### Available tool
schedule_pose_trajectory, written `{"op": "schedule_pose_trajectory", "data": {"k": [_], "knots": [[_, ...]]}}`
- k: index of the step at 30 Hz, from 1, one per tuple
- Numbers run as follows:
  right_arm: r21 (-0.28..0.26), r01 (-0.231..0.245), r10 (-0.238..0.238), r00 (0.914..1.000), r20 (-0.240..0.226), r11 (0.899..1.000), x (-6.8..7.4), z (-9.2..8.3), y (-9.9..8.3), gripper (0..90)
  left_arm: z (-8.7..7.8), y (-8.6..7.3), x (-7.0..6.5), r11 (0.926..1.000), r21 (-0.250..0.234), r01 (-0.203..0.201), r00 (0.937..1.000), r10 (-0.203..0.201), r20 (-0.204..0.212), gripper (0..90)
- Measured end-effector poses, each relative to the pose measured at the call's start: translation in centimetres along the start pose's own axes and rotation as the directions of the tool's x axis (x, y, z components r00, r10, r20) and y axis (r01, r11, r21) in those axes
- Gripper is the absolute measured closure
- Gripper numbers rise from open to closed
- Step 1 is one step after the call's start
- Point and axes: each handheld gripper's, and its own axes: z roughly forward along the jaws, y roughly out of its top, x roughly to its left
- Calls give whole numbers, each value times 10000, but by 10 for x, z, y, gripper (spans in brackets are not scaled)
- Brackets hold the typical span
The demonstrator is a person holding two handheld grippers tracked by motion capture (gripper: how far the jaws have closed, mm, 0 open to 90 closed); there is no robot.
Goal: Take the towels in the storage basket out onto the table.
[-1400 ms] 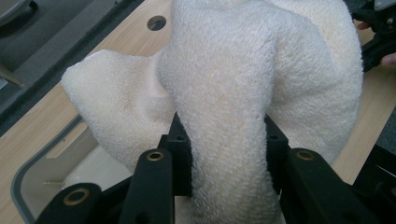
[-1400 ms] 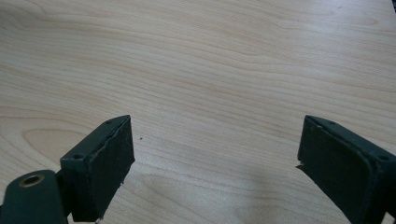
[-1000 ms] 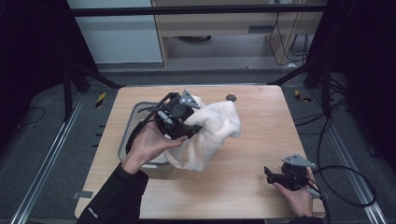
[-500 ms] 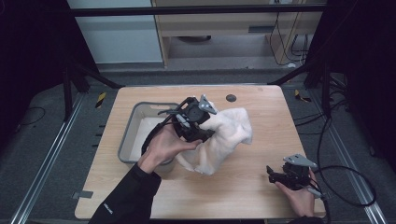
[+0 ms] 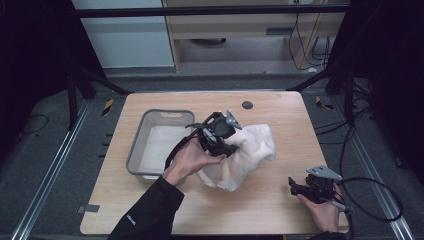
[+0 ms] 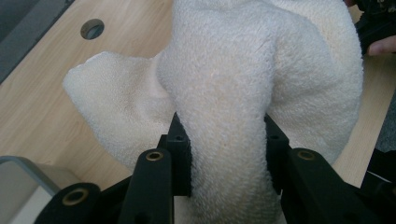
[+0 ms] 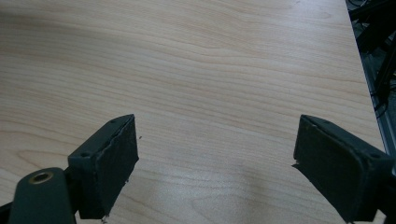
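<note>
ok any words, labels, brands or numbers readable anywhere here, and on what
No readable text in any view.
A small pale mark on the person's dark sleeve is too small and blurred to read.
The towel, grey bin, table and both grippers' jaws carry no visible lettering.

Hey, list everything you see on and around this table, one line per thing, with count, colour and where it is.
towel: one, cream, bunched at table centre, right of the bin, pinched in the left tool.
bin: one, grey, left half of table; pale inside.
table: one, light wood, with a dark cable hole near its far edge.
cabinet: one, tan wood, on the floor beyond the table.
left tool: one, black, shut on the towel.
right tool: one, black with grey plate, near right corner, jaws open over bare wood.
hands: two, one holding each tool; left arm in a black sleeve.
</note>
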Motion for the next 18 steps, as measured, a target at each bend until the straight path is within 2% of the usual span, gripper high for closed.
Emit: {"op": "schedule_pose_trajectory", "data": {"k": [8, 12, 18], "knots": [[78, -61, 61, 10000, 6, 10000, -2, 1, -1, 135, 23, -1, -3, 9999, 153, -41, 9998, 38, 201, 644], [57, -7, 7, 10000, 3, 10000, -2, 1, -1, 132, 36, -4, -5, 9997, 257, -61, 9993, 52, 368, 641], [92, 66, -66, 10000, -41, 9999, -1, 3, -2, 127, 51, -12, -5, 9992, 400, -92, 9992, 76, 397, 633]]}}
